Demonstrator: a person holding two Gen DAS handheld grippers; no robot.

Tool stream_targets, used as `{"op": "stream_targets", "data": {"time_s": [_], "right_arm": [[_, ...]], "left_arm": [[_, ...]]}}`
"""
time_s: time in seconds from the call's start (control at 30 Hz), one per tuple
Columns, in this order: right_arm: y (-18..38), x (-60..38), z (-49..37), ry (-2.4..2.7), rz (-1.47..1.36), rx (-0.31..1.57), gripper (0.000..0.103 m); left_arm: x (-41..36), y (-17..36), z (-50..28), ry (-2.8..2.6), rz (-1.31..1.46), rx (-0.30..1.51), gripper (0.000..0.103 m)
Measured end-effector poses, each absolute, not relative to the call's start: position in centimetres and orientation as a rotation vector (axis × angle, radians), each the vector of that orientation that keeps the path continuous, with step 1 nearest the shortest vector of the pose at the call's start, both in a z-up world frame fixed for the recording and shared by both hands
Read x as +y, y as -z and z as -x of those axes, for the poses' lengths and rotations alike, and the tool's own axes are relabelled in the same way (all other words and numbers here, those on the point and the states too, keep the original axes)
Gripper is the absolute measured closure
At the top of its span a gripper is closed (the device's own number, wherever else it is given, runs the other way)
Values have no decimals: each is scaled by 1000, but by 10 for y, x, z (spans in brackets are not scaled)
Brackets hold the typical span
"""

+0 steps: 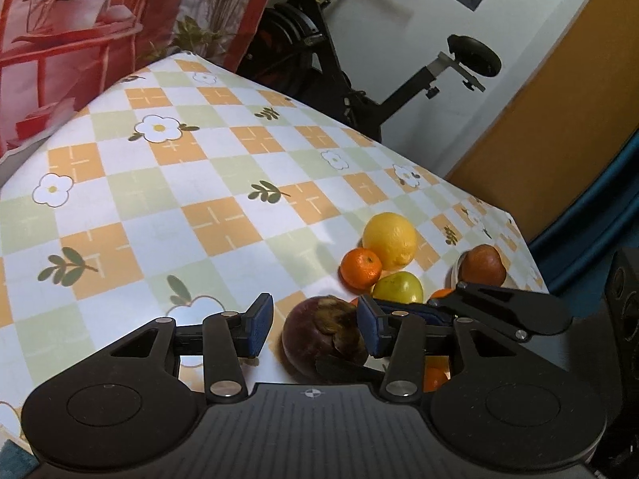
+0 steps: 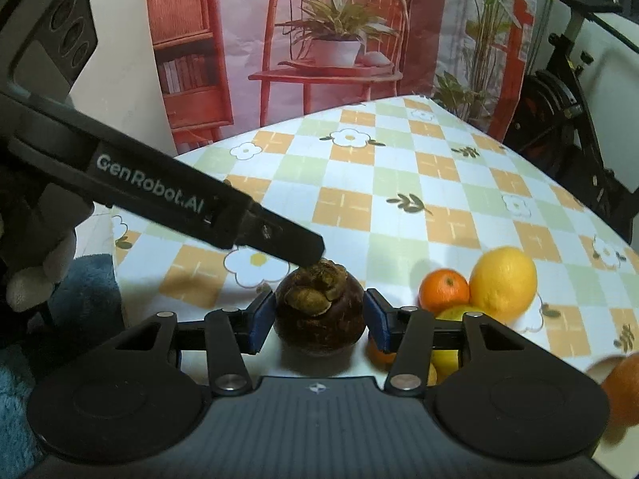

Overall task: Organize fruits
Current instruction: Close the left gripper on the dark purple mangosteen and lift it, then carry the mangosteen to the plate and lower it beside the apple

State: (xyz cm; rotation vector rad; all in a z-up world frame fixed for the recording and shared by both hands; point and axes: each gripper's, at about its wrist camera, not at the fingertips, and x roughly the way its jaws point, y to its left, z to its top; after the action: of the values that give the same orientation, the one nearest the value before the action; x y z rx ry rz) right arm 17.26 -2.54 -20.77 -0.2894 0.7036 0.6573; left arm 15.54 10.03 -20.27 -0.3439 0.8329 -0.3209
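Observation:
A dark purple mangosteen (image 2: 319,319) with a brown calyx sits low over the table's near edge. My right gripper (image 2: 319,325) is shut on it, with both blue pads against its sides. My left gripper (image 1: 315,327) stands open around the same mangosteen (image 1: 319,343): its right pad is at the fruit and a narrow gap shows at its left pad. One left finger (image 2: 279,235) reaches in behind the calyx. One right finger (image 1: 403,311) comes in from the right. Close by lie a lemon (image 1: 389,239), a mandarin (image 1: 361,271) and a green apple (image 1: 397,287).
An orange-brown fruit (image 1: 481,265) sits on a white plate (image 1: 455,273) near the table's right edge. The checked tablecloth (image 1: 199,183) stretches far and left. An exercise bike (image 1: 359,60) stands behind the table, beside a printed backdrop (image 2: 331,40). Blue fabric (image 2: 88,279) lies off the left edge.

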Motion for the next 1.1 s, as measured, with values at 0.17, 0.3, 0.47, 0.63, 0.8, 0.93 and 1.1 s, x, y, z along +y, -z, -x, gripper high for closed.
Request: {"op": "stream_targets", "data": {"time_s": [0.17, 0.3, 0.47, 0.63, 0.8, 0.93, 1.1], "right_arm": [[208, -24, -173, -657, 292, 700, 51], [209, -26, -172, -657, 278, 694, 51], [209, -27, -171, -658, 279, 690, 51], [211, -28, -171, -651, 275, 694, 48], [213, -32, -174, -646, 226, 714, 46], [216, -32, -175, -647, 223, 725, 44], [222, -30, -176, -645, 216, 740, 42]], "left_arm": [[96, 206, -157, 364, 354, 839, 45], [86, 209, -157, 393, 317, 856, 45], [84, 216, -159, 390, 307, 878, 46], [90, 222, -163, 386, 339, 899, 48], [94, 221, -164, 373, 359, 891, 48], [97, 221, -164, 363, 380, 888, 47], [99, 220, -165, 355, 393, 884, 46]]}}
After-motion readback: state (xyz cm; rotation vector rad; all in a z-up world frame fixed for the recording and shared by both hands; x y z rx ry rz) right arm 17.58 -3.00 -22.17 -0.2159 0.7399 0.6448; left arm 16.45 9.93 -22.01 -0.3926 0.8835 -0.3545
